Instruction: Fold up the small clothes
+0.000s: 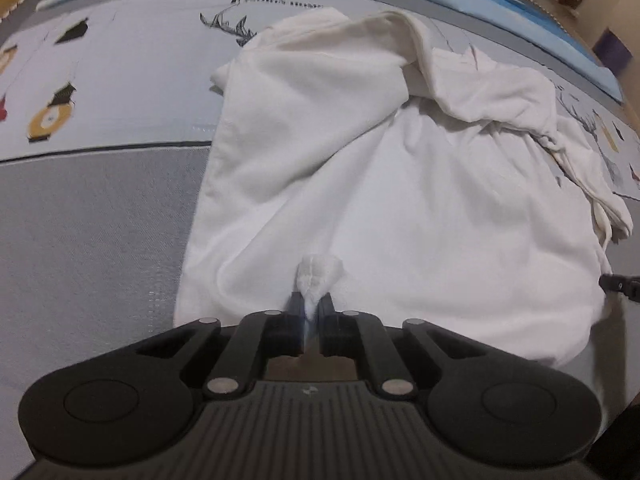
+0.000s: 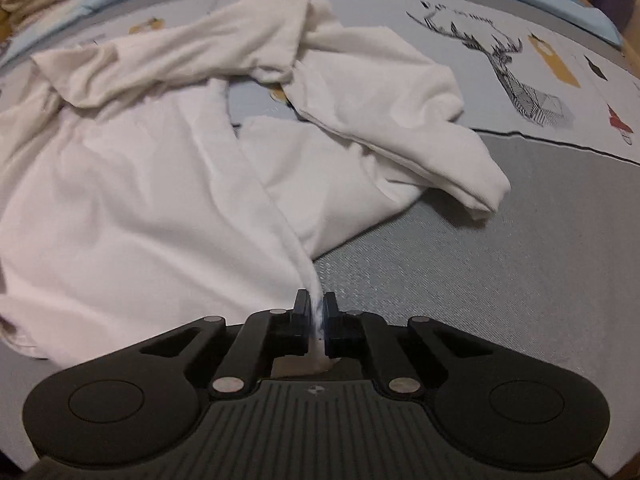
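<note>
Across a grey bedspread (image 1: 92, 216) with a pale printed band of stag heads and lanterns lies a crumpled white cotton garment (image 1: 360, 184), spread flat over most of its body while its far part is bunched and folded over on itself. From the left wrist view, the left gripper (image 1: 311, 300) points steeply down at the near edge of the cloth, and its two black fingers (image 1: 295, 305) stand pressed together on a small pinch of white fabric that pokes up in a puckered tuft just beyond their tips. At the right border of that view a dark tip of the other tool (image 1: 618, 283) shows beside the garment's edge. From the right wrist view, the right gripper (image 2: 315, 308) is likewise clamped on the white garment (image 2: 140, 200), its fingers (image 2: 301, 306) closed on a thin ridge of cloth that runs up from the near right corner into the body. A loose sleeve-like flap (image 2: 420, 136) lies to the right, its end resting on the grey bedspread (image 2: 500, 280). A printed stag head (image 2: 516, 76) sits beyond it.
</note>
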Action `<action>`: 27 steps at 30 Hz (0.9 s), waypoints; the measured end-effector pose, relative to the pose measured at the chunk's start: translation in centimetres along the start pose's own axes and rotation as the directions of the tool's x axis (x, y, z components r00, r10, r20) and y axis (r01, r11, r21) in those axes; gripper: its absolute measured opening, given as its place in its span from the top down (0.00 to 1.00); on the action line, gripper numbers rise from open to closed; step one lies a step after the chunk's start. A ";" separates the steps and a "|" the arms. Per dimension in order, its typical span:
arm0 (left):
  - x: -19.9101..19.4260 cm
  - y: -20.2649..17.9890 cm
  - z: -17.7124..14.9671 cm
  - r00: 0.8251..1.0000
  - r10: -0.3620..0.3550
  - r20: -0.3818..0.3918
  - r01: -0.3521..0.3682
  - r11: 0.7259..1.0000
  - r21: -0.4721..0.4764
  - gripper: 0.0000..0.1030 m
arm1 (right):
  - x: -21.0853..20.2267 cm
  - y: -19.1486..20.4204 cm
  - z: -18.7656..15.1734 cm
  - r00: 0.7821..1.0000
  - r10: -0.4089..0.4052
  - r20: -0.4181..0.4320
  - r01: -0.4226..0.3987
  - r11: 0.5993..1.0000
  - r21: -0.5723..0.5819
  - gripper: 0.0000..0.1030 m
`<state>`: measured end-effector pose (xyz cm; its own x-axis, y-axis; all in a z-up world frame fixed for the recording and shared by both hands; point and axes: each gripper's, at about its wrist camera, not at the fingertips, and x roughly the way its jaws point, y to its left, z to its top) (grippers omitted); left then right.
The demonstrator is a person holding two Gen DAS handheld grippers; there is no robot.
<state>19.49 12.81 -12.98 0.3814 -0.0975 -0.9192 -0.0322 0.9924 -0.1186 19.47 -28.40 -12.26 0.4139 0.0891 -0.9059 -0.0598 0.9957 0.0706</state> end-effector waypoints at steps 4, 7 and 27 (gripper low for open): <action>-3.3 1.2 -1.1 0.995 -0.040 0.091 0.044 0.998 -0.034 0.95 | -3.0 -1.8 -0.1 0.994 0.038 0.106 -0.045 0.997 0.063 0.96; -6.8 2.0 -2.7 0.981 -0.101 0.168 0.107 0.994 -0.026 0.95 | -6.8 -4.1 -1.1 0.976 0.062 0.210 -0.091 0.987 0.132 0.97; -9.3 4.2 -6.5 0.984 -0.175 -0.024 0.176 0.979 0.101 0.39 | -8.0 -7.5 -7.5 0.994 0.099 -0.041 -0.098 0.995 0.031 0.71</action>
<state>9.84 17.38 -7.36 0.3590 -0.2713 -0.8931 0.1292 0.9621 -0.2403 9.84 -36.81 -8.68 0.3681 0.1862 -0.9110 -0.0714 0.9825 0.1720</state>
